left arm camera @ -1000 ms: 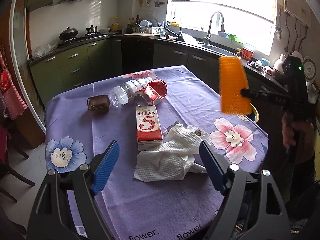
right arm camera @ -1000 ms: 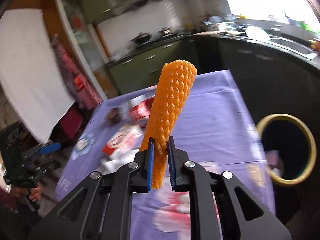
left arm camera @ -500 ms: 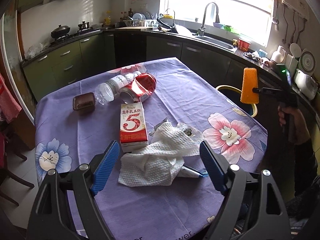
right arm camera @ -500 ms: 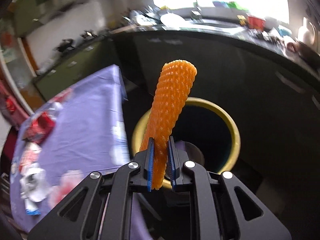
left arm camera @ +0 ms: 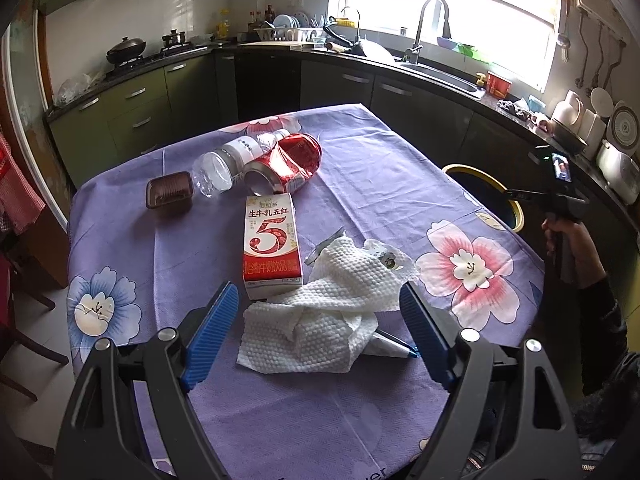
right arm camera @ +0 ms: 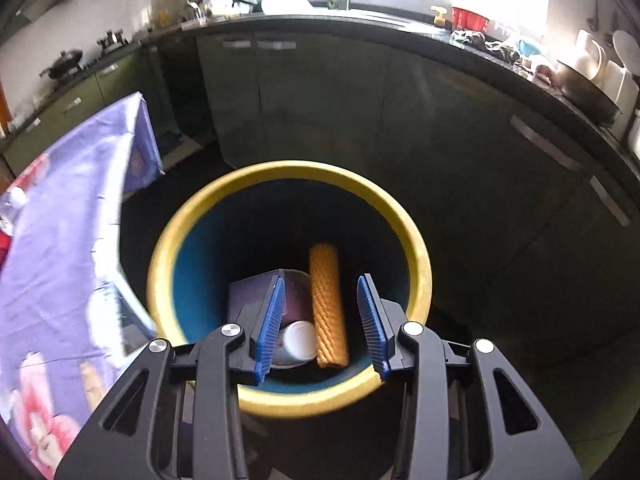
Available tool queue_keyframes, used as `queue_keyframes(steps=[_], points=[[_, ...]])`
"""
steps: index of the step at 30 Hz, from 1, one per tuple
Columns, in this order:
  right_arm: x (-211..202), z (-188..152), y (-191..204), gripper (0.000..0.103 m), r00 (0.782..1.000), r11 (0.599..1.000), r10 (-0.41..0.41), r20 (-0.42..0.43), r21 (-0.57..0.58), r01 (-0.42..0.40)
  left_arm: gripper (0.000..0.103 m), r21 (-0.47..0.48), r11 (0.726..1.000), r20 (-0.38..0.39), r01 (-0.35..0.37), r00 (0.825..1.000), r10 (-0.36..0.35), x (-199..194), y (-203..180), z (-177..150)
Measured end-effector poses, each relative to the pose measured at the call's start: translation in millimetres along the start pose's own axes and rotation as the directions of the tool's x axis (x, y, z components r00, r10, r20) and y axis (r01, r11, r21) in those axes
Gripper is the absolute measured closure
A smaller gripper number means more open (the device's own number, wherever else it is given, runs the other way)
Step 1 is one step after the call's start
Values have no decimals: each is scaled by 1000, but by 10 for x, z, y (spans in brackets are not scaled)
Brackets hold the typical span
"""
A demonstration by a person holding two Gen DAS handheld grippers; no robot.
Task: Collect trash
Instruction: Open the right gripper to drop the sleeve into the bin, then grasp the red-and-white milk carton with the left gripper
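The right gripper (right arm camera: 322, 322) has just been opening, jaws apart over the yellow-rimmed round bin (right arm camera: 416, 240). The orange foam net sleeve (right arm camera: 328, 304) lies free inside, at centre frame. The left gripper (left arm camera: 320, 328) is spread wide above the white crumpled paper towel (left arm camera: 320, 316).

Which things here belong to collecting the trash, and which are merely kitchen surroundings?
Job: orange foam net, bin, paper towel, milk carton, crushed can, plastic bottle, brown tub.
Lying about: wok, dish rack, faucet.

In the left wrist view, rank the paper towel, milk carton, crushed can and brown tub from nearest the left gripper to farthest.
1. Paper towel, between the left gripper's fingers.
2. Milk carton, just beyond, slightly left.
3. Crushed can and brown tub, farther; too close to call.
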State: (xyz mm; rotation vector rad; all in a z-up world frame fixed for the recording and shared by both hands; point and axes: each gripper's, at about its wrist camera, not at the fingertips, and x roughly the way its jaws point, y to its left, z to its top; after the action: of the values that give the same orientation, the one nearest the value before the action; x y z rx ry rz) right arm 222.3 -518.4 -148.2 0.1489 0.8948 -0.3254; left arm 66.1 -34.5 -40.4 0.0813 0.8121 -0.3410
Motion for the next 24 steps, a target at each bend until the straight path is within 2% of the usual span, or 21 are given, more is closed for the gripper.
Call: queue_keyframes(steps=[2,5,7,15,19,22,24], points=[[-203,-125,4,62,998,998,52,35,23,-53,24,1,1000,-4,-1,1000,1,21,-4,5],[-496,-309,11,52,989,991,123,81,47,-127,24,-3,1000,-16,-6,1000,5,65,-5,22],[-635,-430,17,51,984,987,147,99,48,-152,24,-6,1000,-34,-13,999,13,106,-7,45],[-915,-583,80,50,974,978,194,120,52,-201,24,11,997,-84,-78,993,78,298,-14,246],[-973,-646,139,50,968,972,222,119,47,-229,24,-6,994,-135,-113,985,111,574,13,394],[-984,-712,173,50,963,967,245,110,44,-251,24,-28,988,-165,-153,975,146,806,79,505],[-988,-737,186,50,961,964,257,103,42,-263,24,-81,983,-193,-165,970,147,967,176,573]])
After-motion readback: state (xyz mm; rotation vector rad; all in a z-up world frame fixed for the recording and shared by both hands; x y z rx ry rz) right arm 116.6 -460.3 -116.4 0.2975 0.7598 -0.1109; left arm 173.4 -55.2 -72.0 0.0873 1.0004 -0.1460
